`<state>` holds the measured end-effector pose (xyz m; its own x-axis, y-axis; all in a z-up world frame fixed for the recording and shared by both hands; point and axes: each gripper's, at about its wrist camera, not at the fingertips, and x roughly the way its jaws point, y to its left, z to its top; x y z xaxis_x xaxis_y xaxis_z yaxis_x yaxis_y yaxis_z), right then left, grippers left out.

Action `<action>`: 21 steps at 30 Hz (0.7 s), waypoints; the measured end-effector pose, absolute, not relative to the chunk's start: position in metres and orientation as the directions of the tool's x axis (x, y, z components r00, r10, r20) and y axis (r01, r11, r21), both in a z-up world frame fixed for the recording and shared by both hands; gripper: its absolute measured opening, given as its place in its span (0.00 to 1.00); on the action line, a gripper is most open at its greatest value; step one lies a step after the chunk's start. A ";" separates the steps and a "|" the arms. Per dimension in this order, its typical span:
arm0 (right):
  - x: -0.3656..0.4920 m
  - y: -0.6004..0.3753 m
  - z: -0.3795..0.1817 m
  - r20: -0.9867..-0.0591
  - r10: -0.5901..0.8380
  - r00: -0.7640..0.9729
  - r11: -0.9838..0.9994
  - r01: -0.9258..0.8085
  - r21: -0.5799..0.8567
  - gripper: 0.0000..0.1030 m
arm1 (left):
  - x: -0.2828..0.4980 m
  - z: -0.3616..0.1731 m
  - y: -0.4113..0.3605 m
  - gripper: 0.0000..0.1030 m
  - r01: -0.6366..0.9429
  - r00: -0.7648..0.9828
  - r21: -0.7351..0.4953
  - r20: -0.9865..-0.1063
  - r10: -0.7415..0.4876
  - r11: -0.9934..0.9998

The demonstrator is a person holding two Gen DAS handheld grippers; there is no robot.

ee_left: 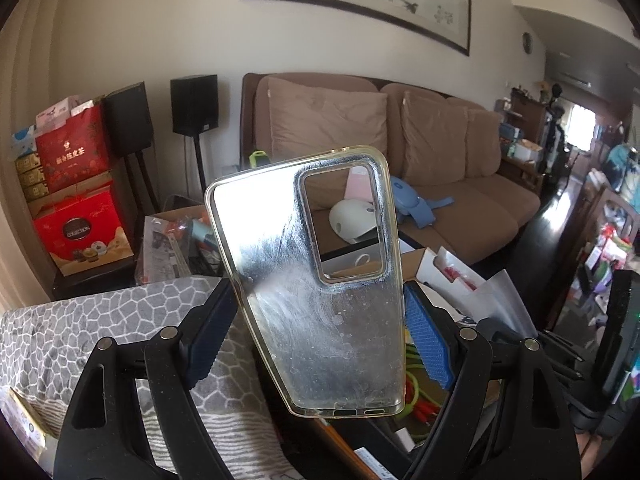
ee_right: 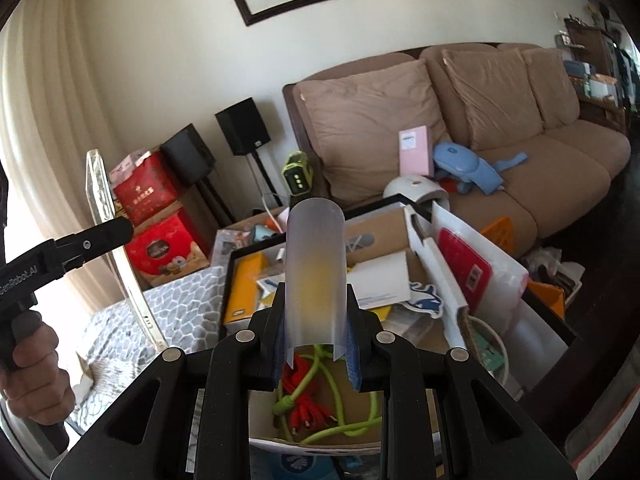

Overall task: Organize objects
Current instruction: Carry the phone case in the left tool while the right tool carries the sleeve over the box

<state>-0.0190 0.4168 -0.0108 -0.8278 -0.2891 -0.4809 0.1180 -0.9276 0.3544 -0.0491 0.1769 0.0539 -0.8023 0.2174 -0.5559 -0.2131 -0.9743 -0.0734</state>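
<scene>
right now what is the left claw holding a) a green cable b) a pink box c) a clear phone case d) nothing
c: in the left wrist view the left claw is closed on the sides of a clear phone case with a camera cutout, held up off the clutter; the right wrist view shows the same case edge-on in that claw.

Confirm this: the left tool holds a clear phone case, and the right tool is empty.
Not quite. The left tool does hold the clear phone case, but the right tool is not empty: the right wrist view shows it closed on a curved frosted plastic sheet.
</scene>
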 end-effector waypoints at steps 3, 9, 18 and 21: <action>-0.018 0.426 -0.013 -0.486 -0.273 -0.830 -0.927 0.093 0.363 0.22 | -0.053 0.054 0.188 0.78 -0.243 -0.794 -0.074 -0.557 0.242 -0.967; -0.018 0.446 -0.018 -0.503 -0.239 -0.831 -0.922 0.032 0.386 0.23 | -0.063 0.055 0.206 0.78 -0.275 -0.784 -0.089 -0.555 0.277 -0.957; -0.018 0.460 -0.021 -0.514 -0.209 -0.832 -0.924 -0.004 0.383 0.23 | -0.069 0.041 0.238 0.78 -0.323 -0.721 -0.130 -0.608 0.333 -0.937; -0.019 0.464 -0.024 -0.521 -0.200 -0.830 -0.924 -0.017 0.381 0.23 | -0.066 0.034 0.248 0.78 -0.343 -0.699 -0.145 -0.620 0.356 -0.928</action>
<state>-0.0190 0.4641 -0.0238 -0.8297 -0.1997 -0.5213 -0.0171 -0.9243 0.3813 -0.0659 0.2478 0.0345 -0.6989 0.3557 -0.6205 -0.3432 -0.9279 -0.1454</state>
